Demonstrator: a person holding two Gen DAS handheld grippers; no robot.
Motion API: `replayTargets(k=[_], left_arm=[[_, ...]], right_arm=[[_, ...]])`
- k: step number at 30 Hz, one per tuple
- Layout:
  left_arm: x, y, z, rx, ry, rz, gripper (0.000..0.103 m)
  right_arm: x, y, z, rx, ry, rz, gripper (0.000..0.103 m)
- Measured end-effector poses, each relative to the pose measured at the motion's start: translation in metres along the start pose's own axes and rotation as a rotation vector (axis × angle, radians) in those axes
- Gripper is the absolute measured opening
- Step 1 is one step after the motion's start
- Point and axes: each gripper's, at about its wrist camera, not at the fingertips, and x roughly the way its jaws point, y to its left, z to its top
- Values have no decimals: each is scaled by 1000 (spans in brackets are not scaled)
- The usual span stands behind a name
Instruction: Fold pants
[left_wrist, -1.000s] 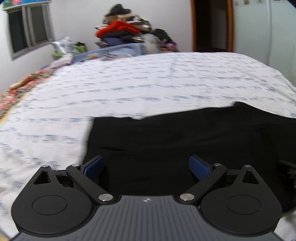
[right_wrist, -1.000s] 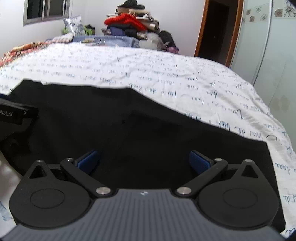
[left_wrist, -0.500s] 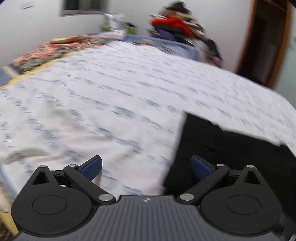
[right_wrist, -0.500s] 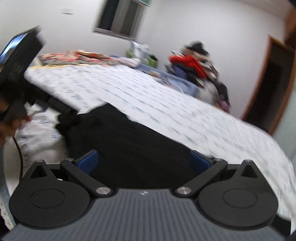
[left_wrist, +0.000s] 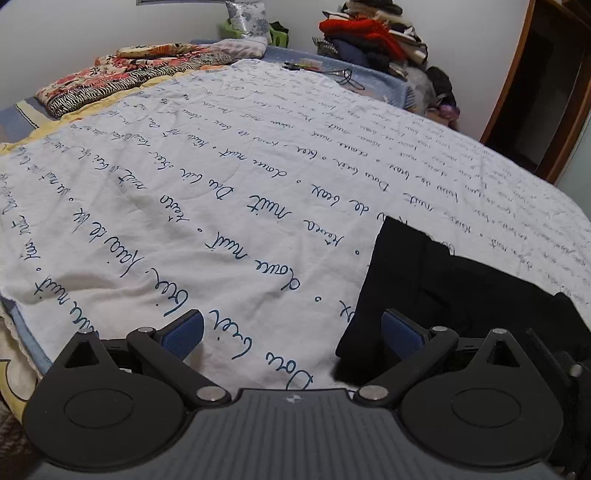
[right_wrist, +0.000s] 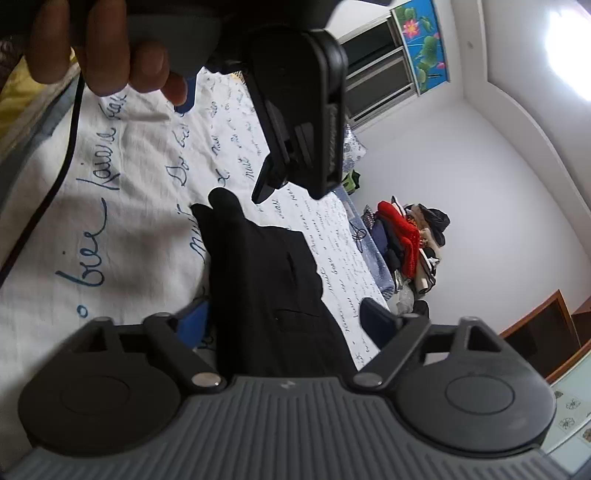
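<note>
The black pants (left_wrist: 461, 295) lie flat on the white bed sheet (left_wrist: 221, 184) printed with blue handwriting. My left gripper (left_wrist: 293, 330) is open low over the sheet, and its right pad (left_wrist: 402, 332) hangs above the pants' near left corner. In the right wrist view the picture is rolled hard to one side. My right gripper (right_wrist: 284, 321) straddles a raised fold of the pants (right_wrist: 266, 277). Its jaws are closing with the cloth between them, and the right pad (right_wrist: 373, 321) still stands off the cloth. A hand (right_wrist: 110, 44) holds the left tool's black housing (right_wrist: 303, 110) just above.
A pile of clothes (left_wrist: 369, 33) and a patterned blanket (left_wrist: 122, 77) sit at the bed's far side. A dark doorway (left_wrist: 546, 92) is at the right. A black cable (right_wrist: 55, 166) hangs from the left tool across the sheet. The bed's near edge is close below both grippers.
The left gripper swung from over the pants' middle to their left edge. The right gripper rolled far over, came to the same end under the left tool, and its jaws narrowed around the cloth.
</note>
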Motion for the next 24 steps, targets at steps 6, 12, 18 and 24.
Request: replayTargets(k=[6,12,18,24], left_arm=[[11,8,0,-108,122,-153,103],[24,20,3,-301,179,-285,103],[41,27,3,-530,269,-504,103],[63,20,3,-652,288,-578,103]], right_arm=[[21,16,8,-51,6,58,10],[21,-15,7,201,-16,154,7],[19,-71,-9,570,-34,289,7],[21,-104,-24,805,-47,373,9]])
